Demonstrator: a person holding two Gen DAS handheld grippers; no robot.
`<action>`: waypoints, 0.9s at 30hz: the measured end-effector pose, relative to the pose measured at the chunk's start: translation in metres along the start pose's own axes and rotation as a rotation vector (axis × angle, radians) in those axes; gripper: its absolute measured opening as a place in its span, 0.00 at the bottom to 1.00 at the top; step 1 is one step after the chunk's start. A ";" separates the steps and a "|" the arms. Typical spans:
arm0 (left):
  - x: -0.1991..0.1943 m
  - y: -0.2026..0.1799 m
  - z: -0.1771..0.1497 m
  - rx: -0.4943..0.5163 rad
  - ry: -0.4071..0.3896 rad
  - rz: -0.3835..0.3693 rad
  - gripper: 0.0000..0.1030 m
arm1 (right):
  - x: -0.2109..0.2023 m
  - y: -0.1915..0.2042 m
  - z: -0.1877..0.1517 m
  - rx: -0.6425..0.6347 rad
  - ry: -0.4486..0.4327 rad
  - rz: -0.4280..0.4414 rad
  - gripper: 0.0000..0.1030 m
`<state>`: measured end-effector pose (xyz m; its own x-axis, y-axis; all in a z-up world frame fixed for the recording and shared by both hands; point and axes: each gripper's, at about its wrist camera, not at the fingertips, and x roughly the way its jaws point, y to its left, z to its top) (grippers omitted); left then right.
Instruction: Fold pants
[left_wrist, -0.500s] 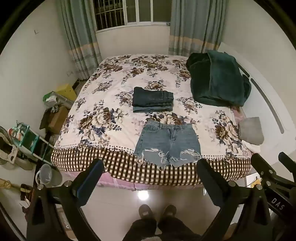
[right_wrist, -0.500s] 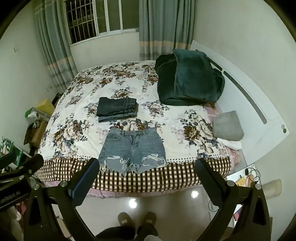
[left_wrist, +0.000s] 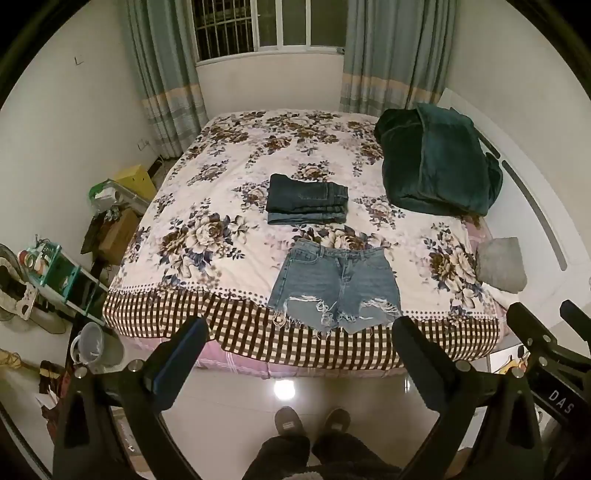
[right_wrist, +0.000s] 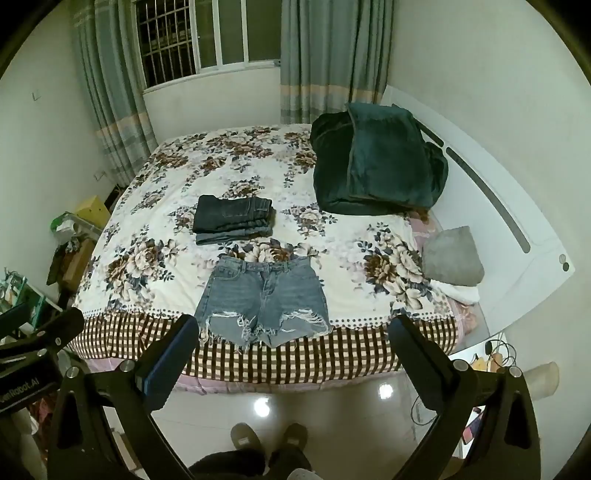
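Note:
Light blue frayed denim shorts (left_wrist: 334, 286) lie flat near the bed's front edge, waistband away from me; they also show in the right wrist view (right_wrist: 263, 299). Behind them sits a stack of folded dark jeans (left_wrist: 307, 199) (right_wrist: 234, 219). My left gripper (left_wrist: 300, 328) is open and empty, held above the floor in front of the bed. My right gripper (right_wrist: 293, 326) is also open and empty, at the same distance from the bed.
The floral bed (left_wrist: 229, 236) carries a dark green blanket (left_wrist: 437, 166) at the back right and a grey folded cloth (left_wrist: 500, 264) by the white headboard (right_wrist: 491, 206). Clutter and a shelf (left_wrist: 55, 273) stand left. My feet (left_wrist: 312, 422) are on the tiled floor.
Both grippers have drifted slightly; the bed and clothes sit marginally shifted in view. Nothing was grasped or moved.

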<state>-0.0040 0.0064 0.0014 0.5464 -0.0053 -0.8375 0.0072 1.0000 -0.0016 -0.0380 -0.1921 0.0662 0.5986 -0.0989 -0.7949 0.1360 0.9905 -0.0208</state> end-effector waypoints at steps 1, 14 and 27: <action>-0.002 0.003 0.001 0.000 0.000 0.001 1.00 | -0.002 -0.001 0.002 -0.001 -0.001 0.000 1.00; -0.013 0.012 0.005 -0.001 -0.008 -0.002 1.00 | -0.009 0.003 0.010 -0.016 -0.003 0.004 1.00; -0.018 -0.002 0.018 -0.005 -0.008 0.003 1.00 | -0.009 0.005 0.011 -0.015 -0.004 0.006 1.00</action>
<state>0.0016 0.0040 0.0260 0.5533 -0.0019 -0.8330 0.0007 1.0000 -0.0017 -0.0340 -0.1873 0.0802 0.6022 -0.0934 -0.7928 0.1203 0.9924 -0.0255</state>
